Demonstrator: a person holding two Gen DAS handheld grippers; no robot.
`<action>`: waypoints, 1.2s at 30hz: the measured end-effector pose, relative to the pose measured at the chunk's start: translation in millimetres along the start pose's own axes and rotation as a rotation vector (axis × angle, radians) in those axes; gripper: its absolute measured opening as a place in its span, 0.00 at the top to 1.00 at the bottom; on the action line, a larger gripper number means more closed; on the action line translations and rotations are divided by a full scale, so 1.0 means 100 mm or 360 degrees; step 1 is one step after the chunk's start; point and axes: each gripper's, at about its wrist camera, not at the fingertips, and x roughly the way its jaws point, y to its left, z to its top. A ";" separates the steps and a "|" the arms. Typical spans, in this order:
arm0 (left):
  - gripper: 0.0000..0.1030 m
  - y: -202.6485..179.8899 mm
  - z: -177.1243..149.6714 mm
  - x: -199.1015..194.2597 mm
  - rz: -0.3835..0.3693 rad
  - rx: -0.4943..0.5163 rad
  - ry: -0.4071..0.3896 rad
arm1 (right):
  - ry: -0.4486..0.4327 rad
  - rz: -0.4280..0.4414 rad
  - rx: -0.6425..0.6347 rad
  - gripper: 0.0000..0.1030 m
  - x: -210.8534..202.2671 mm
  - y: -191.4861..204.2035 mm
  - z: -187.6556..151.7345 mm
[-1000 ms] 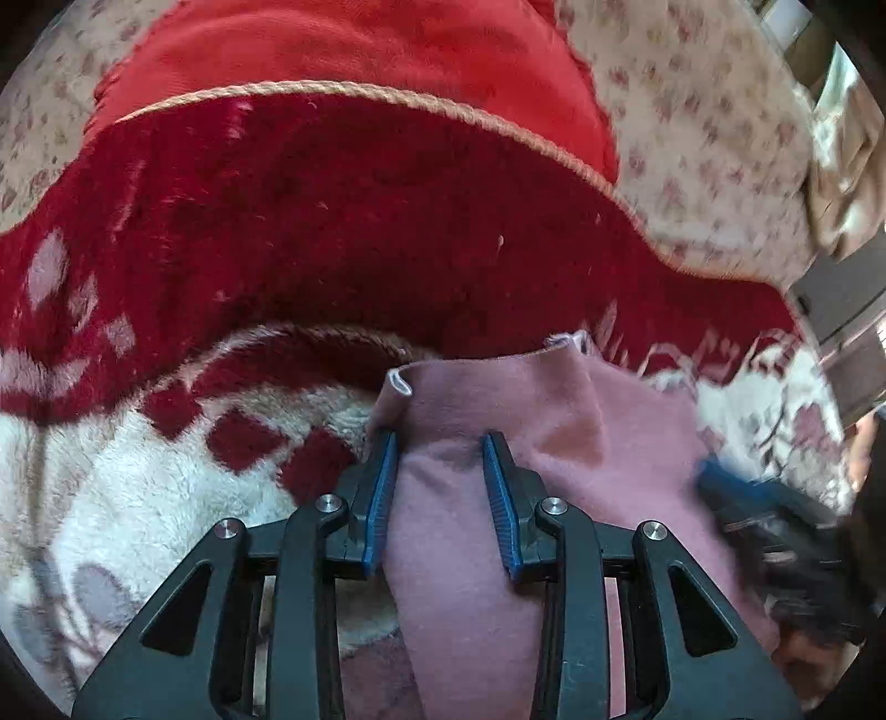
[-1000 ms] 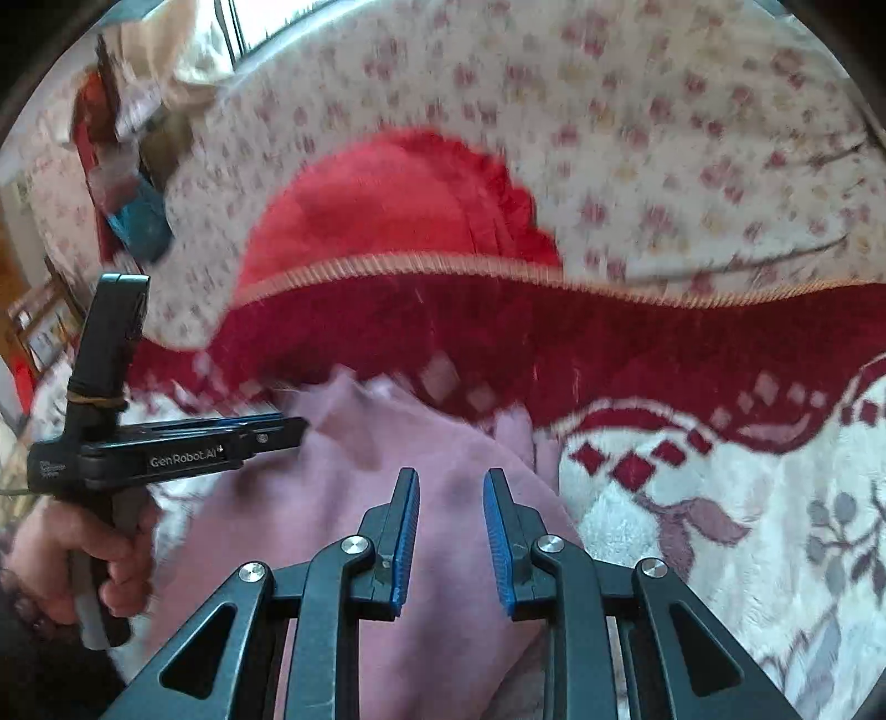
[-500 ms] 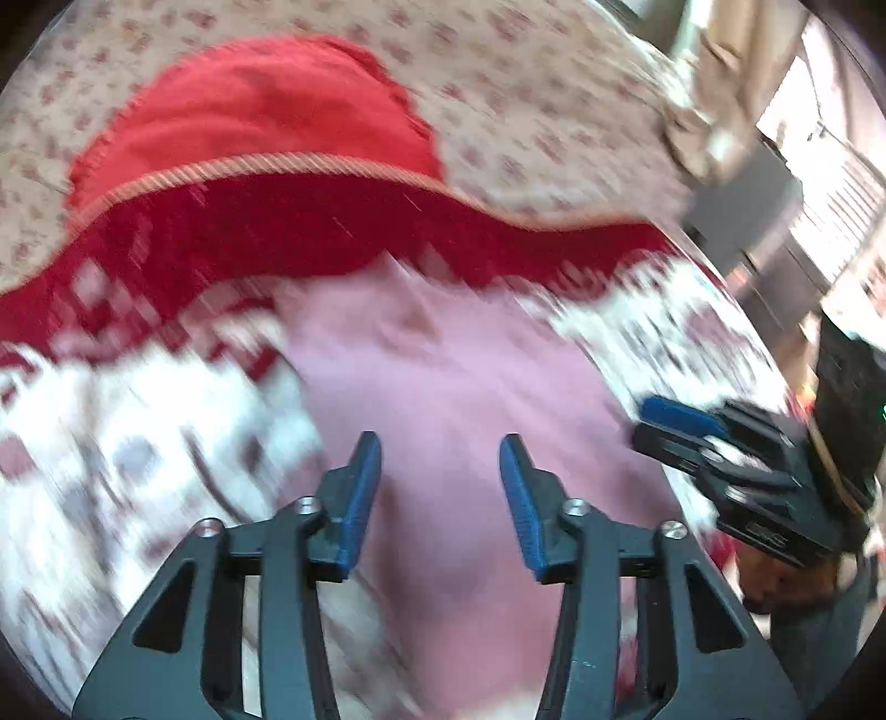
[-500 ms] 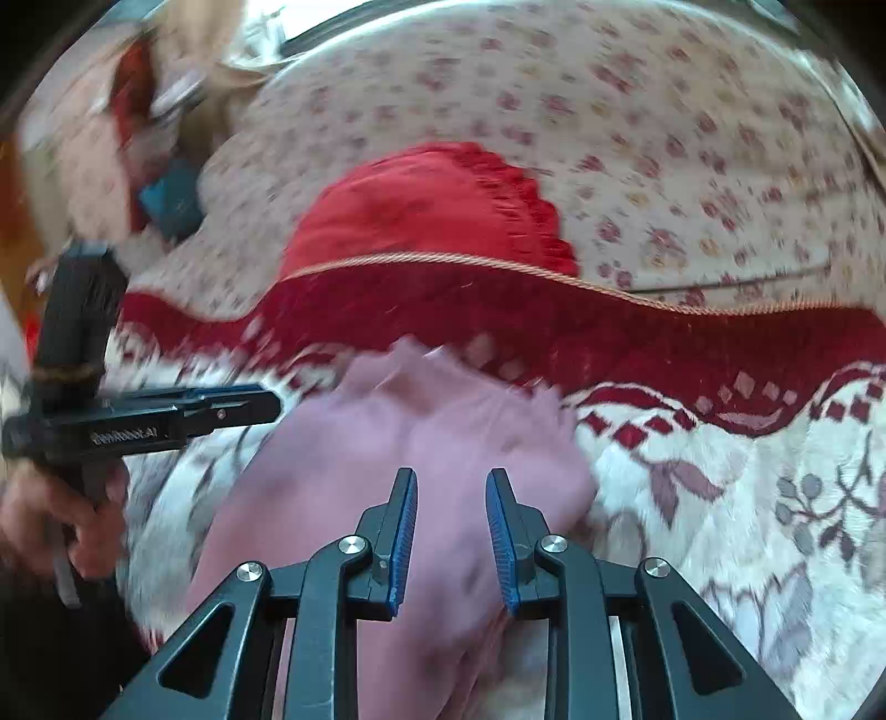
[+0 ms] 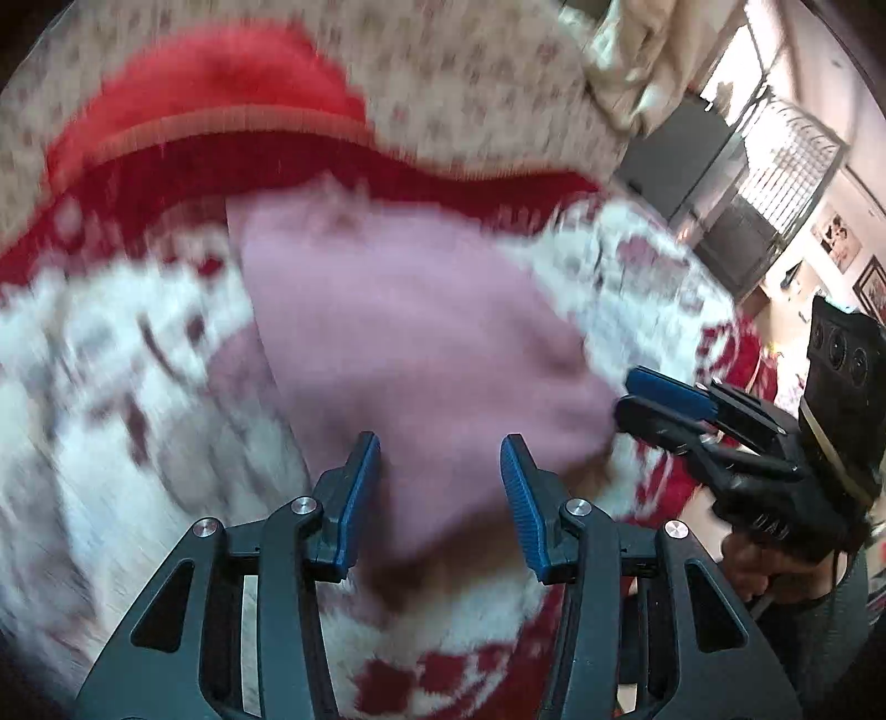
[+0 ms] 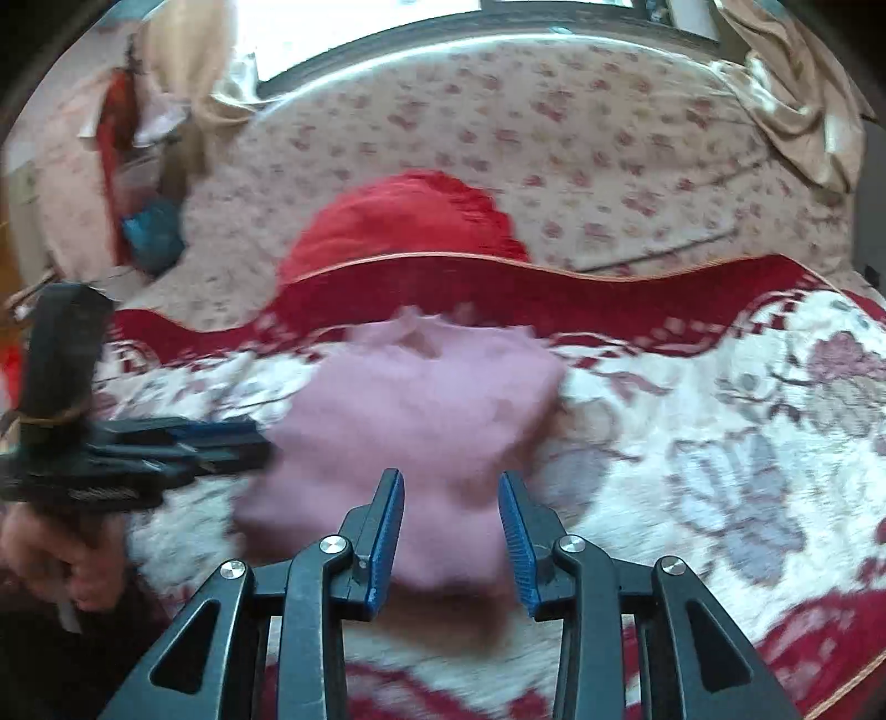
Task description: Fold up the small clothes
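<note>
That pink knit garment [image 6: 421, 399] looks soft and floppy (light too), so pinch a hem corner; left gripper [image 5: 440, 487] jaws gape empty, right gripper [image 6: 451, 523] jaws are opening, nothing pinched.

Bright daylight from the window [image 6: 360, 33] behind; both fisheye views bend at the edges, heavily motion-blurred.

A home bedroom: blanket [image 6: 720, 421] over floral bedsheet [image 6: 554, 138], curtains [image 6: 797, 83].
</note>
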 end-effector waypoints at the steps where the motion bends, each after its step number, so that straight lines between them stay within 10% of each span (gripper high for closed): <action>1: 0.57 0.02 -0.02 0.03 0.0008 -0.0004 0.0004 | 0.0082 -0.0026 -0.0024 0.67 0.13 0.03 -0.02; 3: 0.57 0.05 -0.01 0.01 -0.0026 -0.0039 -0.0012 | 0.0351 -0.0113 0.0013 0.67 0.53 0.00 -0.14; 15: 0.23 -0.07 -0.02 0.07 -0.0077 -0.0009 -0.0007 | 0.0268 -0.0085 0.0060 0.42 0.60 0.09 -0.16; 27: 0.20 -0.03 0.02 0.10 -0.0129 -0.0184 -0.0050 | 0.0269 -0.0085 0.0073 0.42 0.52 0.09 -0.16; 36: 0.20 -0.28 -0.07 -0.15 0.0377 0.0000 -0.0047 | 0.0130 -0.0379 0.0082 0.42 0.06 0.20 -0.26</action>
